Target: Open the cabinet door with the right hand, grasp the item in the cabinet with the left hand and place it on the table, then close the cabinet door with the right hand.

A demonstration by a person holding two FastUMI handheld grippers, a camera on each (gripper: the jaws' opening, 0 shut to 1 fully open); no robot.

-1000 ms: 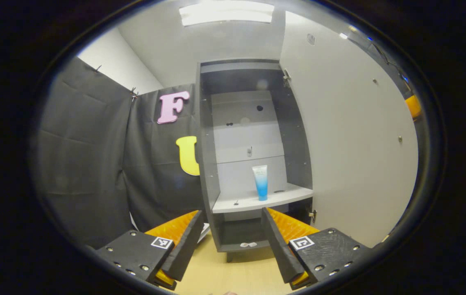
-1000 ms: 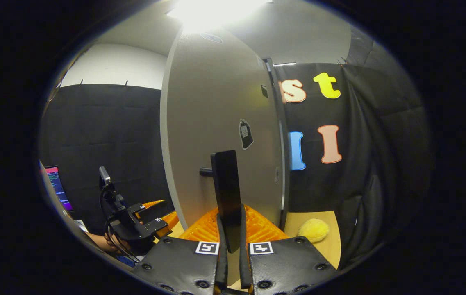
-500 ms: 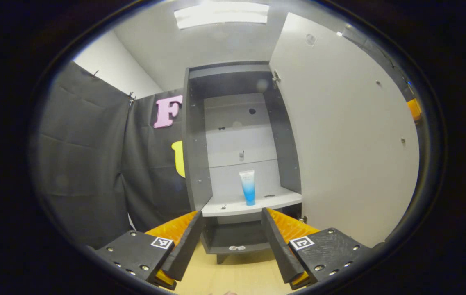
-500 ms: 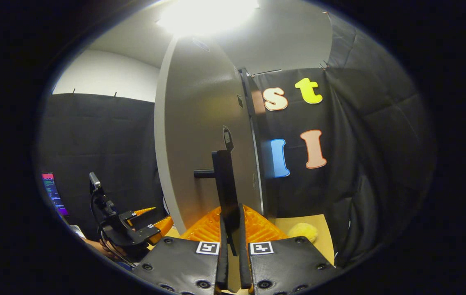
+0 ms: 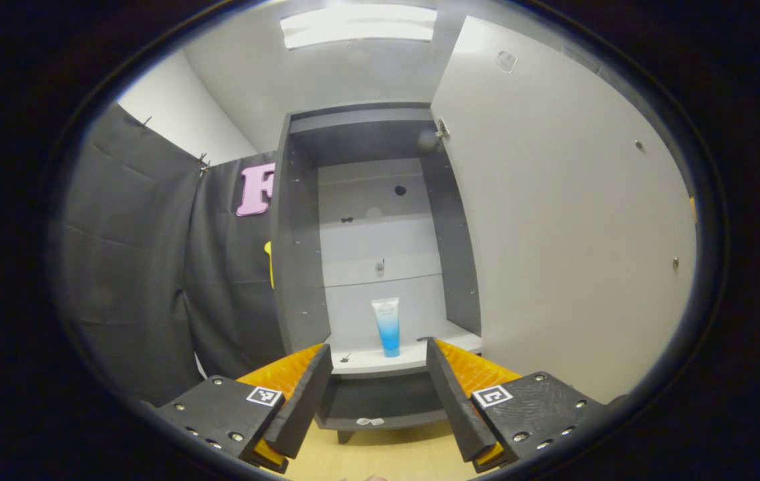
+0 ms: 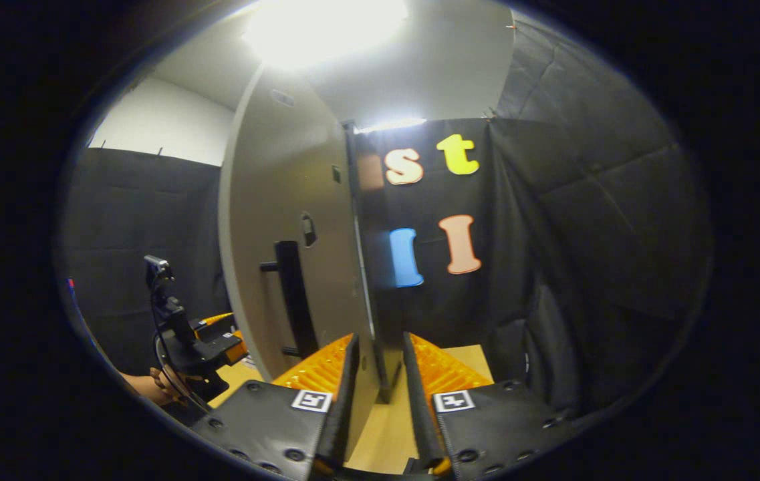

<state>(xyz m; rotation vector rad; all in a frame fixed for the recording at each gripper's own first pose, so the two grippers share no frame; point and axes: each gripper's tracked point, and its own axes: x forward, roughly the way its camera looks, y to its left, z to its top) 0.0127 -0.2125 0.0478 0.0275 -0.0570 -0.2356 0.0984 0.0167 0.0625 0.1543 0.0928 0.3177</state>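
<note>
left gripper (image 5: 374, 391): jaws spread, holding nothing | tube (image 5: 387, 326): upright on cabinet shelf (image 5: 413, 359), far beyond the fingers, centred between them | right gripper (image 6: 380, 401): jaws apart, straddling door (image 6: 286, 220) edge

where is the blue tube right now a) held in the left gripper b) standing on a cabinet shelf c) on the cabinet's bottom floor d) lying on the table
b: the blue tube stands upright on the pale shelf inside the open cabinet, ahead of the open left gripper.
</note>
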